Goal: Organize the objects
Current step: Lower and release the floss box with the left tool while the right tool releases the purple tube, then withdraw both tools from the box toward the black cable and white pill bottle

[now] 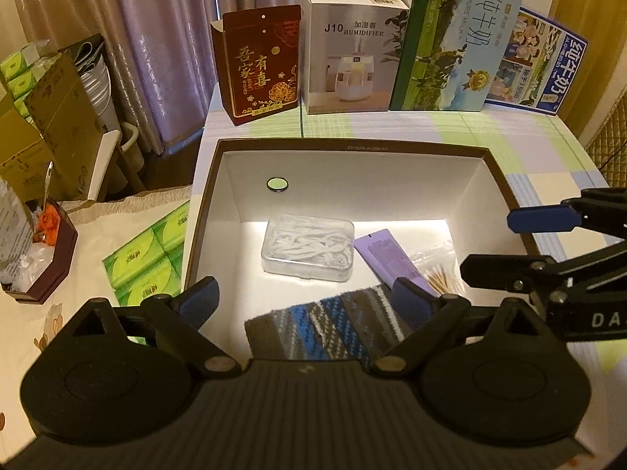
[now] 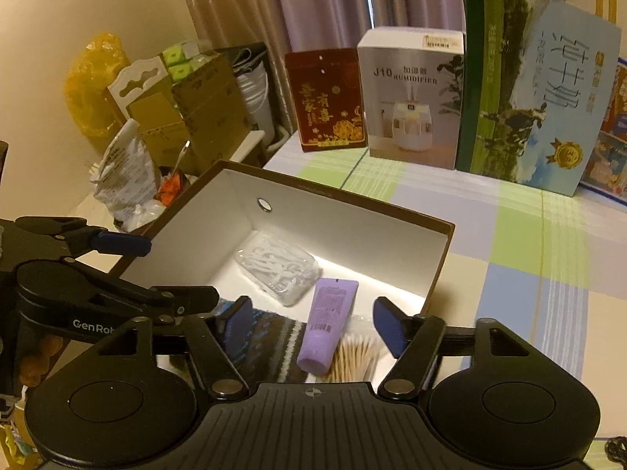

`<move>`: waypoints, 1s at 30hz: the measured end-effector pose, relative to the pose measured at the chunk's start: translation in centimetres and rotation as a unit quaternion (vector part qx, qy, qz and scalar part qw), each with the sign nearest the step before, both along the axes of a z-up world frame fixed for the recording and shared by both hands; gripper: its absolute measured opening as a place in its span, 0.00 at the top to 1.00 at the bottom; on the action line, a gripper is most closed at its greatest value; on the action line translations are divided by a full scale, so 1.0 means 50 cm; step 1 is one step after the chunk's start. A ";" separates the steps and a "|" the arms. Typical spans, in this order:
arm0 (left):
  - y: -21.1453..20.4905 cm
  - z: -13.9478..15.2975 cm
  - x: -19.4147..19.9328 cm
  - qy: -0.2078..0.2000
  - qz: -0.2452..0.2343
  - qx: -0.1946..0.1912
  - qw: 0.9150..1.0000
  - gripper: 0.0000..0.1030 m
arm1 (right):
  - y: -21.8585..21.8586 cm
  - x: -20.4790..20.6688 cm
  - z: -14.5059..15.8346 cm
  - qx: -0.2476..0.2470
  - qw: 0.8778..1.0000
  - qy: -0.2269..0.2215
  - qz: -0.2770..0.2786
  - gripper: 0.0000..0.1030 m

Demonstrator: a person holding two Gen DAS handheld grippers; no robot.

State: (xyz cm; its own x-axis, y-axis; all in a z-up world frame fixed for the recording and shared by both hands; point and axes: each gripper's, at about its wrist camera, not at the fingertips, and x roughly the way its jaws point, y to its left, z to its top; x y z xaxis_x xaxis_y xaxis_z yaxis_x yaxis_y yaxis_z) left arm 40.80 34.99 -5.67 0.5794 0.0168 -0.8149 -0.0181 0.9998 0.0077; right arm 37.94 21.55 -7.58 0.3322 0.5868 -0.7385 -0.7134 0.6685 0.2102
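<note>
An open brown box with white inside (image 1: 231, 196) (image 2: 439, 262) sits on the checked table. In it lie a clear plastic case of white floss picks (image 1: 307, 248) (image 2: 280, 270), a purple tube (image 1: 388, 258) (image 2: 327, 329), a bag of cotton swabs (image 1: 439, 270) (image 2: 352, 356) and a folded striped cloth (image 1: 333, 325) (image 2: 270, 340). My left gripper (image 1: 309, 301) is open and empty above the box's near edge, over the cloth. My right gripper (image 2: 313, 321) is open and empty over the tube and swabs; it also shows at the right of the left wrist view (image 1: 505, 243).
A red gift box (image 1: 258, 66), a white humidifier box (image 1: 348, 51) and milk cartons (image 1: 454, 43) stand at the table's back. Green tissue packs (image 1: 145, 262) and a dark box of clutter (image 1: 39, 258) lie left of the brown box. Cardboard boxes (image 1: 51, 125) stand by the curtain.
</note>
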 end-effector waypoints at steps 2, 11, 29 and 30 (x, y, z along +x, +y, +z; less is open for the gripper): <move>-0.002 0.008 -0.011 0.000 0.002 -0.002 1.000 0.08 | -0.007 -0.012 0.007 0.003 1.000 -0.002 0.002 0.28; -0.021 0.050 -0.066 -0.005 0.011 -0.006 1.000 0.07 | -0.042 -0.060 0.034 0.010 1.000 -0.006 0.002 0.14; -0.081 0.098 -0.186 -0.013 0.023 -0.017 1.000 0.07 | -0.124 -0.149 0.076 0.033 0.999 -0.004 -0.011 0.07; -0.085 0.100 -0.194 -0.014 0.023 -0.018 0.999 0.07 | -0.128 -0.154 0.078 0.034 0.999 -0.004 -0.011 0.06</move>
State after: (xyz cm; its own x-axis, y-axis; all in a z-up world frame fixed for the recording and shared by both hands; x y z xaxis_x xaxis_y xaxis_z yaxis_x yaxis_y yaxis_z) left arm 31.12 30.74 -0.68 0.6012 0.0155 -0.7989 -0.0647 0.9975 -0.0293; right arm 30.27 15.14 -3.67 0.3510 0.6285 -0.6941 -0.7003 0.6683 0.2510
